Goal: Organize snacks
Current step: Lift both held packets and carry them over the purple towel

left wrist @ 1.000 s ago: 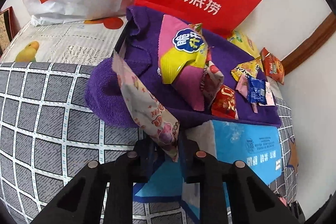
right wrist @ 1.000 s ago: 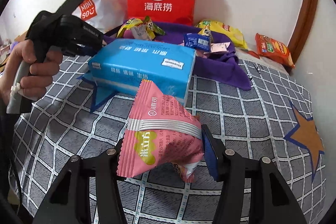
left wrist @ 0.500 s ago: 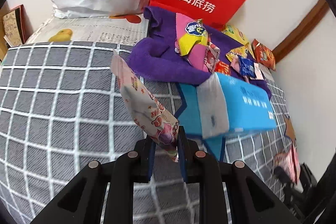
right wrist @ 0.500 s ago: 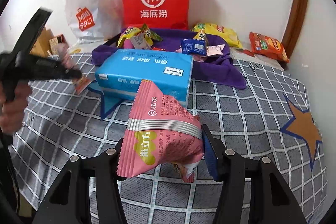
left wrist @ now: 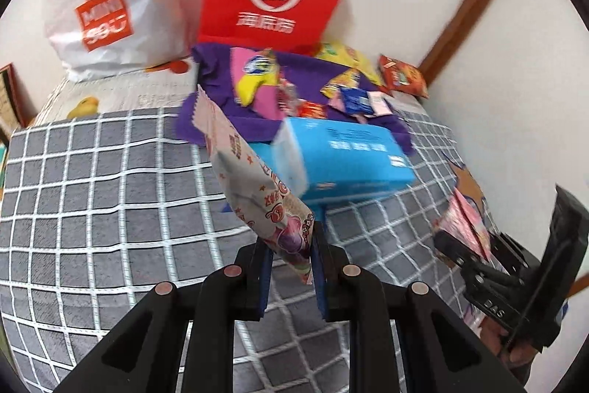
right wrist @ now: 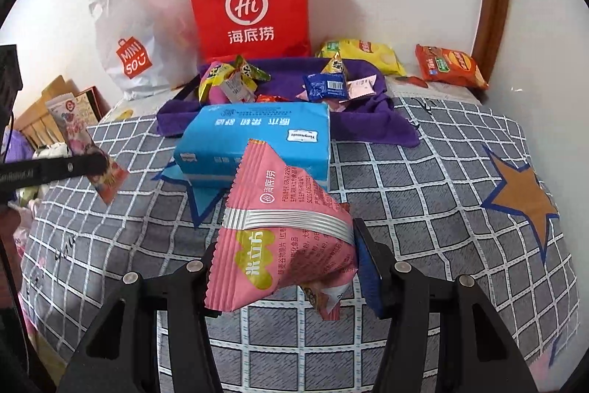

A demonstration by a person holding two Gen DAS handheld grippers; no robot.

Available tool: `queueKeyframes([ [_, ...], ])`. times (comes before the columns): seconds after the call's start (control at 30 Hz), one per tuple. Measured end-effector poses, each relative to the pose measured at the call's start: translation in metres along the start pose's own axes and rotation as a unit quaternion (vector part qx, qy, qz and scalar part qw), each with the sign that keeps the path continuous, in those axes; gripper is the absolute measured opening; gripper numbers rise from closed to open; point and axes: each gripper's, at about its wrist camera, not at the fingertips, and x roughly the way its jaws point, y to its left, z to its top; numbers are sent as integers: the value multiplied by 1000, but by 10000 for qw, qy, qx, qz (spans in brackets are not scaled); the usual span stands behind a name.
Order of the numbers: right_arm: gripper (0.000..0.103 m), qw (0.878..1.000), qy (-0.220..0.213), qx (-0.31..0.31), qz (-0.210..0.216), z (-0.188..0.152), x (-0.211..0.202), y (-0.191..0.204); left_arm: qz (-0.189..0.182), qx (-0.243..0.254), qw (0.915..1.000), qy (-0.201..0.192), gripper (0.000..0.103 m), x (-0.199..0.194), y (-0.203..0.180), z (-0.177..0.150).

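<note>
Left claw: clamped on the lower end of a long pale pink foil sachet, which slants up and away.
Right claw: gripping a puffy pink triangular snack pouch by its sides.
Snack pile: loose wrappers on the purple cloth, behind the blue tissue pack.
Bed: grey checked cover beneath both claws.
Key relation: both packets hang off the bed, nearer than the pile; the red paper bag lies straight beyond, so likely either hand must carry forward over the tissue pack.

We see the right gripper clamped on a pink snack packet at 6 o'clock. Blue tissue pack sits centre, purple cloth touching behind it. Red paper bag at 12. Left gripper at 9, pinching a pale packet.
</note>
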Motion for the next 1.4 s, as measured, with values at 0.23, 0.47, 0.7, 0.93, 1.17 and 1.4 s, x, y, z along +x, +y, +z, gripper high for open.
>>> queueKeyframes([
  [0.23, 55, 9999, -102, 84, -107, 18, -13, 4, -150, 352, 9993, -22, 18, -10, -30, 14],
  [0.47, 55, 9995, -271, 126, -141, 41, -19, 5, -134, 608, 9981, -32, 18, -12, -47, 33],
  [0.7, 55, 9994, -325, 70, -121, 60, -10, 8, -160, 735, 9972, 43, 18, -1, -54, 50],
  [0.93, 55, 9990, -433, 74, -87, 78, 0, 3, -147, 816, 9965, 40, 18, 6, -58, 71],
  [1.17, 55, 9986, -511, 71, -103, 98, 16, -2, -73, 838, 9964, 69, 18, 16, -57, 91],
  [1.4, 55, 9985, -542, -88, -90, 122, 35, -2, 14, 802, 9967, 104, 18, 28, -52, 113],
])
